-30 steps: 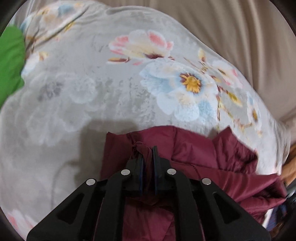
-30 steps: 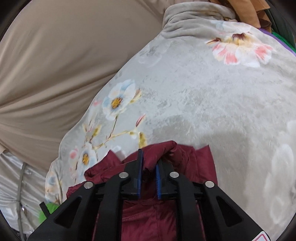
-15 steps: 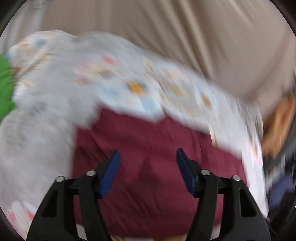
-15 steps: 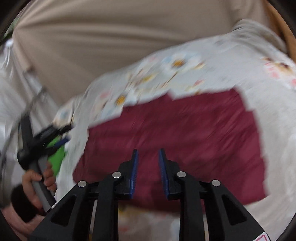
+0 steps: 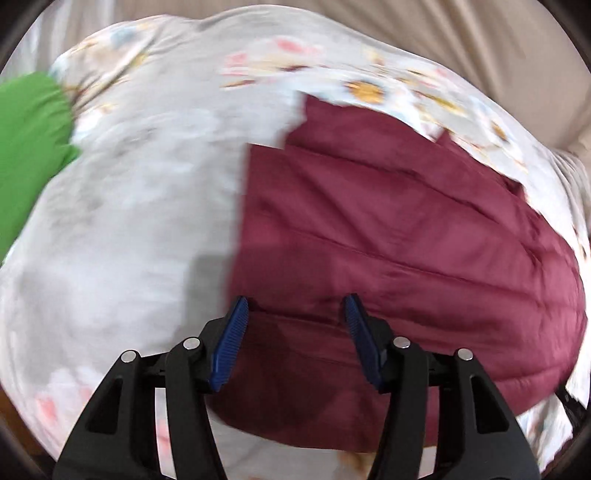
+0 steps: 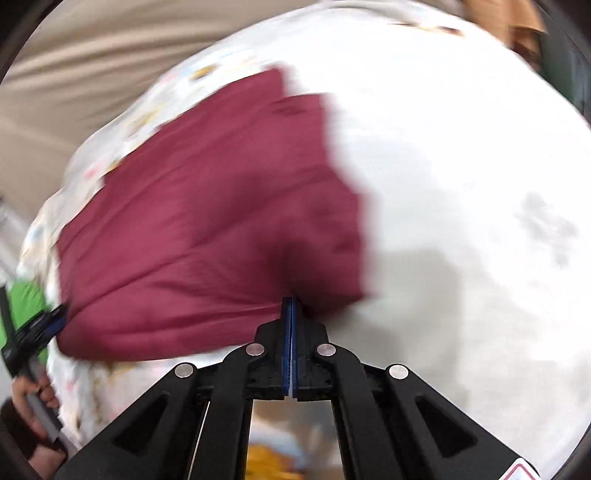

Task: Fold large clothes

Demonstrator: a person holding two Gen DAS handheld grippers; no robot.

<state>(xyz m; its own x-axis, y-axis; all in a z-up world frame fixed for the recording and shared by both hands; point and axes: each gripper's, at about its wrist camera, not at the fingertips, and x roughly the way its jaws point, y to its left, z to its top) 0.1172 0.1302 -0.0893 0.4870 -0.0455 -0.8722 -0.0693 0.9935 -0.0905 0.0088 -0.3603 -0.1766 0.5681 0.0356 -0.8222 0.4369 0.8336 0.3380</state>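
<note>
A maroon quilted garment [image 5: 399, 236] lies spread flat on a pale floral blanket [image 5: 140, 192]. It also shows in the right wrist view [image 6: 207, 221]. My left gripper [image 5: 295, 314] is open and empty, its blue pads over the garment's near left edge. My right gripper [image 6: 291, 306] is shut with pads pressed together at the garment's near right edge; blur hides whether any cloth is pinched. The left gripper [image 6: 40, 328] and the hand holding it show at the left in the right wrist view.
A green cloth [image 5: 26, 147] lies at the far left on the blanket; it also shows in the right wrist view [image 6: 22, 306]. A beige sheet [image 6: 74, 74] covers the back. Orange-brown fabric [image 6: 517, 22] sits at the far right corner.
One second ago both grippers were shut on the bunched garment. It now lies spread flat. My left gripper has opened and let go; my right opened slightly, then closed. Both pulled back.
</note>
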